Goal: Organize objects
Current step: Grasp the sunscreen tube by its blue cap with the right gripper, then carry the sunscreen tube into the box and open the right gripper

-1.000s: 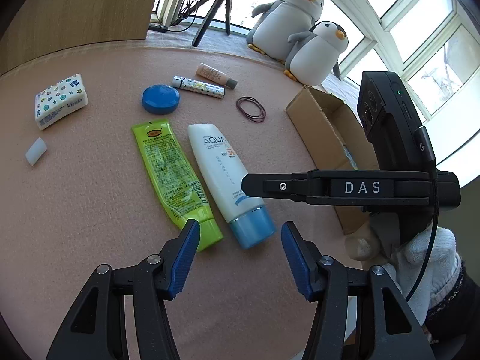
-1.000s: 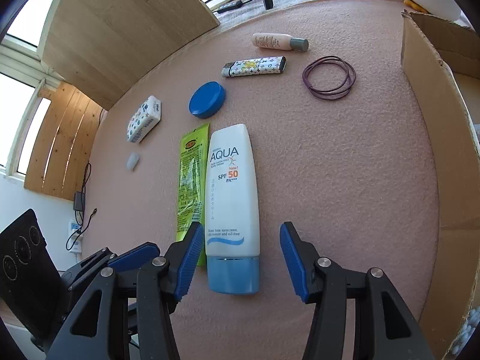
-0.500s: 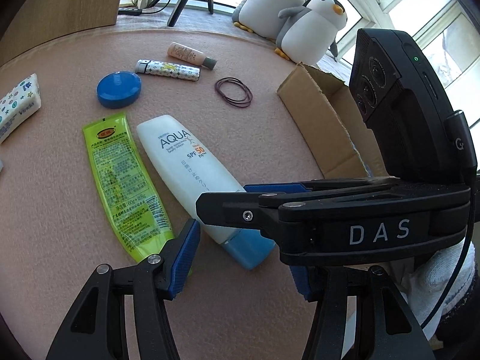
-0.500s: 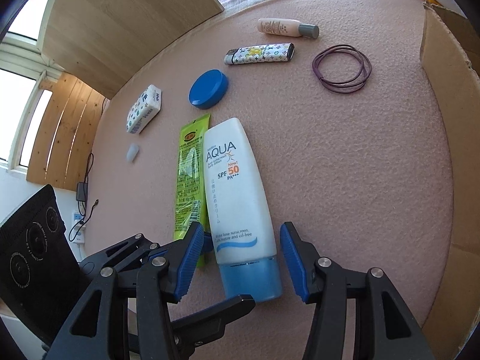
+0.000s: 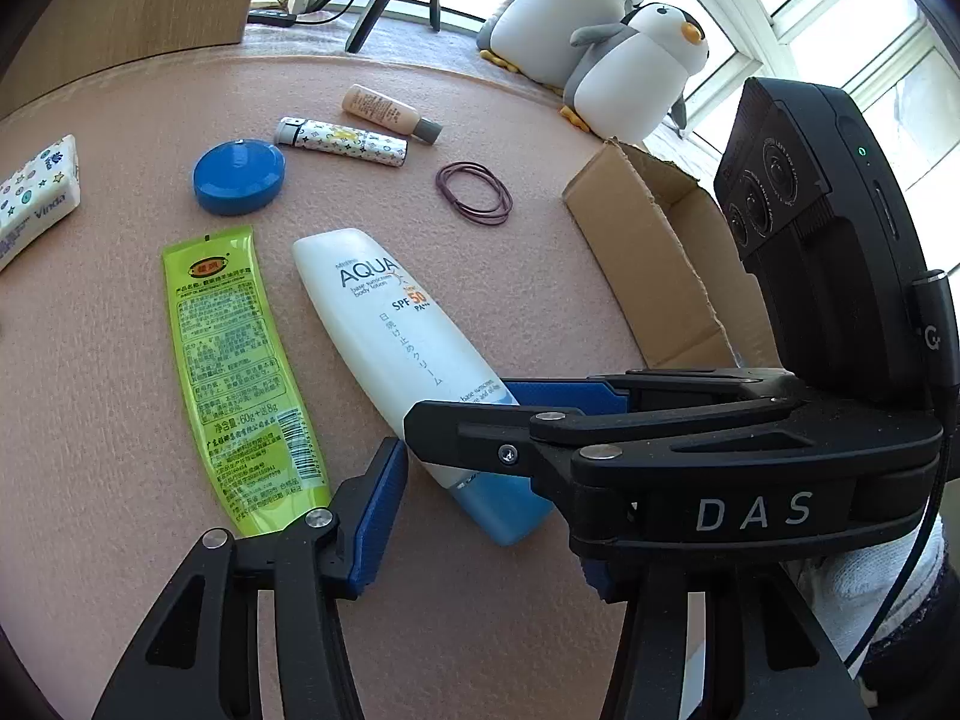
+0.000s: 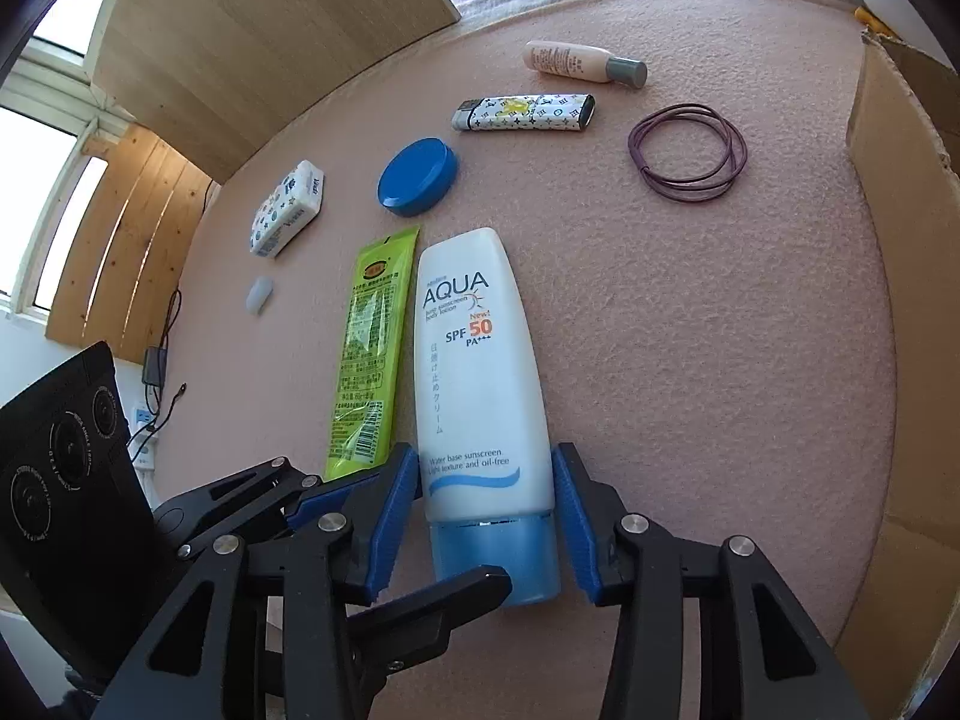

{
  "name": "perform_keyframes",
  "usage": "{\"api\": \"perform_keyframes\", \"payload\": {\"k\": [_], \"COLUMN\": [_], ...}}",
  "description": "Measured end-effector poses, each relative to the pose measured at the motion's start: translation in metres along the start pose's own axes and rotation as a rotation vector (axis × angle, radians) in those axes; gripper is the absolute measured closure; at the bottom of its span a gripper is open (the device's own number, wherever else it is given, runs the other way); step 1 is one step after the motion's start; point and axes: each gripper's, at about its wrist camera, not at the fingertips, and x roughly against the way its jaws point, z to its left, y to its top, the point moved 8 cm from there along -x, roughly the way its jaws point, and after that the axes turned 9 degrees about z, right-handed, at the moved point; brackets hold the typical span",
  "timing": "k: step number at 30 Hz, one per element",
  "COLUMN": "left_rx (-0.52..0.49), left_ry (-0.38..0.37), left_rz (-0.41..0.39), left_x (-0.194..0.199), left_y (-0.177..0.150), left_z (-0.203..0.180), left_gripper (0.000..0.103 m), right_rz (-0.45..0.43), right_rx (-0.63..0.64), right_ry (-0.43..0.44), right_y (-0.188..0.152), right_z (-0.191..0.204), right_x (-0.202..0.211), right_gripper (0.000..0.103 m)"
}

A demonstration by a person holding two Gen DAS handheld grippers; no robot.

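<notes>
A white AQUA sunscreen bottle (image 5: 384, 324) (image 6: 474, 360) with a blue cap lies on the pink mat. My right gripper (image 6: 483, 516) is open and straddles the bottle just above the cap, one blue pad on each side. In the left wrist view the right gripper (image 5: 489, 408) crosses over the bottle's lower end. My left gripper (image 5: 486, 540) is open just short of the cap, its right finger hidden behind the right gripper. A green tube (image 5: 234, 360) (image 6: 369, 360) lies alongside the bottle on its left.
Farther back lie a blue round lid (image 6: 417, 176), a patterned lighter (image 6: 522, 113), a small peach bottle (image 6: 576, 60), purple hair bands (image 6: 687, 153), a tissue pack (image 6: 288, 207) and a small white piece (image 6: 260, 294). An open cardboard box (image 5: 660, 264) stands right; plush penguins (image 5: 630, 60) sit behind.
My right gripper has come forward and down until its fingers flank the sunscreen bottle near the cap. The left gripper has also closed in on the bottle. Nothing on the mat has moved.
</notes>
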Motion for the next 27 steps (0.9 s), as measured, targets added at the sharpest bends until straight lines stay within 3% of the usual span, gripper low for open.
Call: {"api": "perform_keyframes", "payload": {"k": [13, 27], "left_rx": [-0.029, -0.161], "left_ry": [-0.007, -0.067], "left_rz": [-0.043, -0.109], "left_x": [0.012, 0.020], "left_y": [0.012, 0.047], "left_z": [-0.029, -0.121], "left_gripper": [0.048, 0.048], "right_rz": [-0.070, -0.221], "right_rx": [0.023, -0.016], "right_ry": [-0.008, -0.067], "right_y": [-0.007, -0.018], "right_z": [-0.009, -0.051], "right_x": [0.037, 0.130], "right_gripper": [0.061, 0.061]}}
